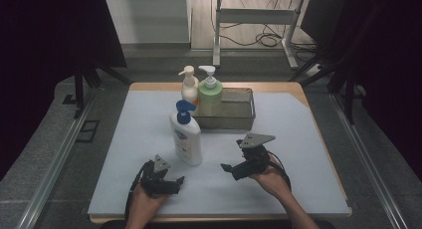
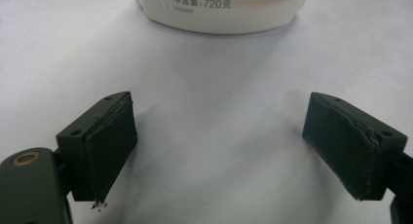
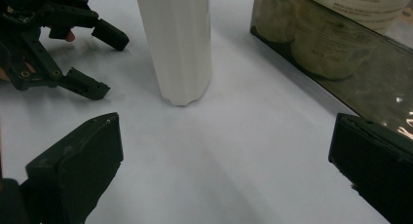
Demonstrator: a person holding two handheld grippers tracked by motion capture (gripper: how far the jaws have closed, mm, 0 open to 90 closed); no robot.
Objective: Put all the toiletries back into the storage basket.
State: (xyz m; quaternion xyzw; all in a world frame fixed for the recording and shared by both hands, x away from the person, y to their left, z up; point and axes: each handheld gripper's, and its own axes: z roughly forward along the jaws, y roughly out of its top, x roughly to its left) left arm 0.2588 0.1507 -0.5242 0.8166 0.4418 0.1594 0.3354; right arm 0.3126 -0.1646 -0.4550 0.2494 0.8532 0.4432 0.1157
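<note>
A tall white bottle with a blue pump (image 1: 185, 134) stands on the white mat, just in front of a clear tray's left corner. Its base (image 2: 219, 9) lies straight ahead of my left gripper (image 2: 229, 146), which is open with nothing between its jaws. In the high view the left gripper (image 1: 176, 184) rests near the front edge, below the bottle. To the bottle's right my right gripper (image 1: 228, 171) points left toward it. It is open and empty too (image 3: 226, 168), with the white bottle (image 3: 178, 44) ahead of it.
The clear tray (image 1: 244, 120) at mid-table holds a cream pump bottle (image 1: 189, 87) and a green one (image 1: 210, 95). The tray's wall (image 3: 341, 53) runs along the upper right of the right gripper view. The white mat (image 1: 298, 139) covers the table. The left gripper (image 3: 48, 48) sits farther off.
</note>
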